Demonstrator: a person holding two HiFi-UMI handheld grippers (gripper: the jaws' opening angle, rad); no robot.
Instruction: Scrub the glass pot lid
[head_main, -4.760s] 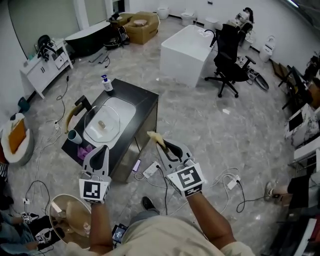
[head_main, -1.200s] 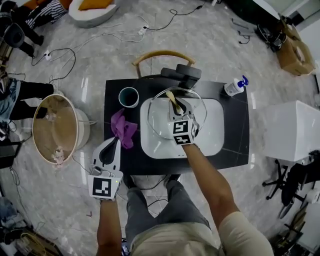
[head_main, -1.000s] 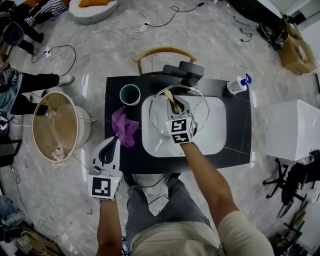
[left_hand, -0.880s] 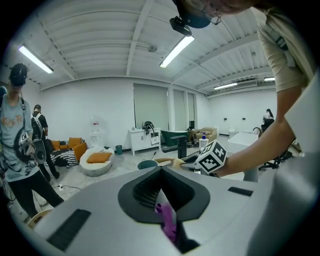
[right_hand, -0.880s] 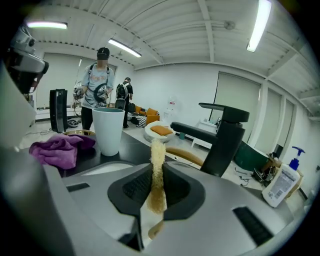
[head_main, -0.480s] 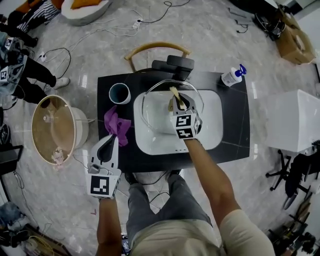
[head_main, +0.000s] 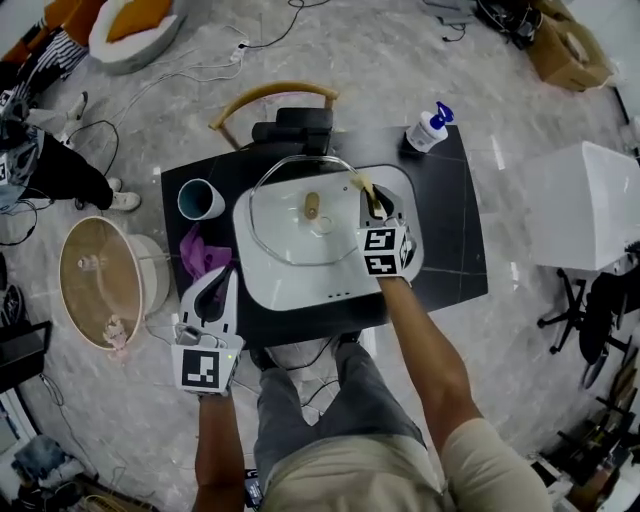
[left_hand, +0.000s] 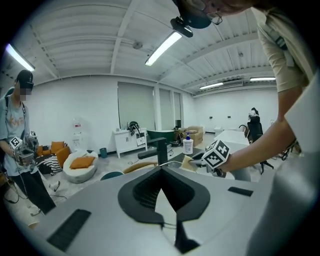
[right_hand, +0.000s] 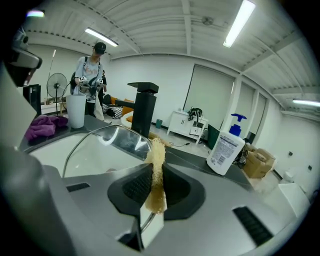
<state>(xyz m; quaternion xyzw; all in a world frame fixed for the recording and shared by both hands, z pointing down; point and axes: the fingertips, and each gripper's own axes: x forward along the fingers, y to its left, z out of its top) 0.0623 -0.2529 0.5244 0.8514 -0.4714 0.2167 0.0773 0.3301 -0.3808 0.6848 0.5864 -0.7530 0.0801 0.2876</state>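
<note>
The glass pot lid (head_main: 285, 232) with a wooden knob (head_main: 312, 205) lies in the white sink basin (head_main: 300, 290). My right gripper (head_main: 379, 205) is shut on a yellow sponge (head_main: 368, 187), whose tip sits at the lid's right rim. In the right gripper view the sponge (right_hand: 156, 170) stands pinched between the jaws, with the lid's rim (right_hand: 112, 134) just beyond it. My left gripper (head_main: 216, 296) hangs off the table's front left edge, away from the lid. Its jaws (left_hand: 161, 171) are shut with nothing between them.
On the black table (head_main: 450, 260) stand a soap bottle (head_main: 429, 127), a black faucet (head_main: 292, 129), a teal cup (head_main: 201, 199) and a purple cloth (head_main: 200, 250). A wooden chair (head_main: 272, 93) stands behind, a round basket (head_main: 102, 286) at left, a white block (head_main: 587, 205) at right.
My right gripper has carried the sponge from over the lid's middle to its right rim, and the knob now shows. The left gripper has kept its place by the table's front.
</note>
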